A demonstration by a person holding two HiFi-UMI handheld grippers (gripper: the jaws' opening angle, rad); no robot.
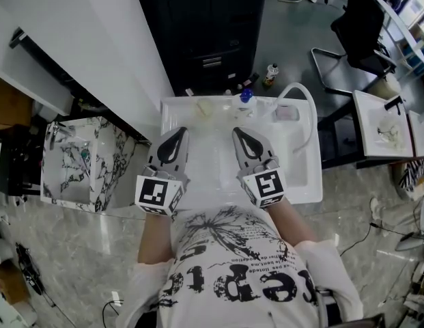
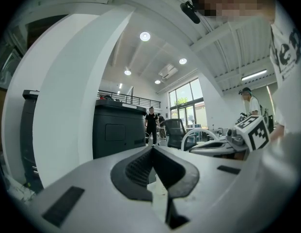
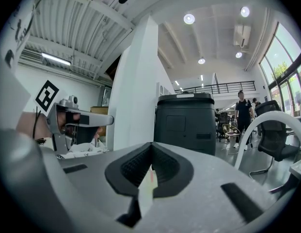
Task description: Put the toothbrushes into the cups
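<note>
Both grippers hover level over the white table (image 1: pixel 218 183), side by side, above its near half. My left gripper (image 1: pixel 179 130) is shut with nothing in it; in its own view the black pads (image 2: pixel 135 171) meet at the tip (image 2: pixel 152 148). The right gripper (image 1: pixel 236 130) is also shut and empty (image 3: pixel 151 143). At the table's far end stand a pale cup (image 1: pixel 203 108), a blue item (image 1: pixel 246 96) and a pinkish-white cup (image 1: pixel 285 113). I cannot make out any toothbrush clearly.
A black cabinet (image 1: pixel 205 33) stands behind the table and a white pillar (image 2: pixel 77 101) beside it. A marble-patterned box (image 1: pixel 82 159) sits left. A white curved tube (image 1: pixel 304 115) arches over the table's right side. A chair (image 1: pixel 362 39), a second table (image 1: pixel 382 125) and a bottle (image 1: pixel 270 74) lie beyond.
</note>
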